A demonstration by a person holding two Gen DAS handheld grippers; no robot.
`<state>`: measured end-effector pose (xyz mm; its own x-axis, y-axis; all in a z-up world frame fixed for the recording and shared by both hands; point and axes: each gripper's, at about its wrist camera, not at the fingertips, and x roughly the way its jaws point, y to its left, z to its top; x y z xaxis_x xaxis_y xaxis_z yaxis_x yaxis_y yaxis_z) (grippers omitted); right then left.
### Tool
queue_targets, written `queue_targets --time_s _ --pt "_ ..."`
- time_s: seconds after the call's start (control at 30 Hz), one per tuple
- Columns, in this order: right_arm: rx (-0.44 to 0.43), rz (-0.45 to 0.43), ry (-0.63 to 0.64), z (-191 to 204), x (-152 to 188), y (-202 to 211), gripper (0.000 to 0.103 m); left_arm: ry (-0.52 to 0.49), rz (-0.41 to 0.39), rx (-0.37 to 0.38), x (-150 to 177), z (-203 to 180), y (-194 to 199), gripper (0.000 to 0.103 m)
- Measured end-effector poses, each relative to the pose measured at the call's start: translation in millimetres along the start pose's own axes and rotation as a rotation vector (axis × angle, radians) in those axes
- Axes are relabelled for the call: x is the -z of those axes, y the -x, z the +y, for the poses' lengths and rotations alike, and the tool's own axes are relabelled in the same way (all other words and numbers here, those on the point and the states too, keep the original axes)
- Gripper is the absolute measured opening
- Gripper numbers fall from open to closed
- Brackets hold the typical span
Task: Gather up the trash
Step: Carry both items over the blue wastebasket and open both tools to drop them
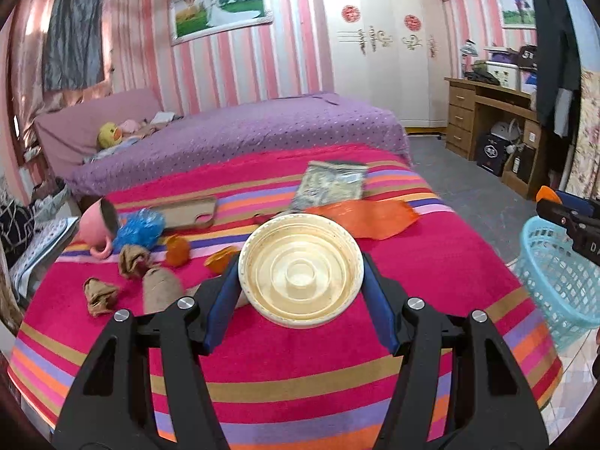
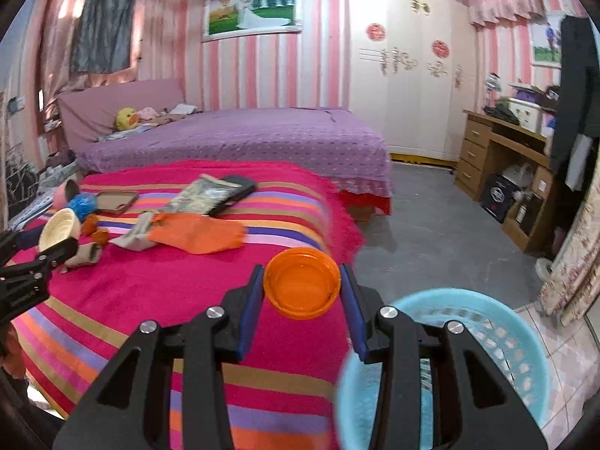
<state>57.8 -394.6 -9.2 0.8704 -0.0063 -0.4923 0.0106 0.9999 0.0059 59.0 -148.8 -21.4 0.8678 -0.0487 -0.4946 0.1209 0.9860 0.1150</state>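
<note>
Two grippers were loaded. Left gripper (image 1: 301,275) pinched a round cream plastic lid (image 1: 301,270) between its blue pads, held above the pink striped bedspread (image 1: 285,371). Right gripper (image 2: 302,285) clamped a round orange plastic lid (image 2: 301,282), held over the bedspread's edge, with the light-blue plastic mesh basket (image 2: 498,322) just beside it. Farther back on the bedspread lay crumpled brown paper (image 1: 99,294), an orange plastic bag (image 1: 369,217), a blue plastic wad (image 1: 140,227) and a tipped pink mug (image 1: 95,227).

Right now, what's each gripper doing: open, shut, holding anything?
Left gripper: shut on the cream round lid.
Right gripper: shut on the orange lid, beside the blue basket.
</note>
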Motion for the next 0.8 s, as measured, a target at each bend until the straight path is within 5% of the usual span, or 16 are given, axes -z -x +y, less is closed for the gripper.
queue_targets --time_s 0.43,0.8 --pt "0.199 0.059 -0.118 -126.5 43.5 22.4 0.04 -0.018 0.018 0.176 -11.4 -116.7 -10.8 0.061" --pt "0.274 0.07 -0.206 -179.7 68.1 28.6 0.04 -0.108 0.071 0.362 -5.4 -243.3 -13.9 0.061"
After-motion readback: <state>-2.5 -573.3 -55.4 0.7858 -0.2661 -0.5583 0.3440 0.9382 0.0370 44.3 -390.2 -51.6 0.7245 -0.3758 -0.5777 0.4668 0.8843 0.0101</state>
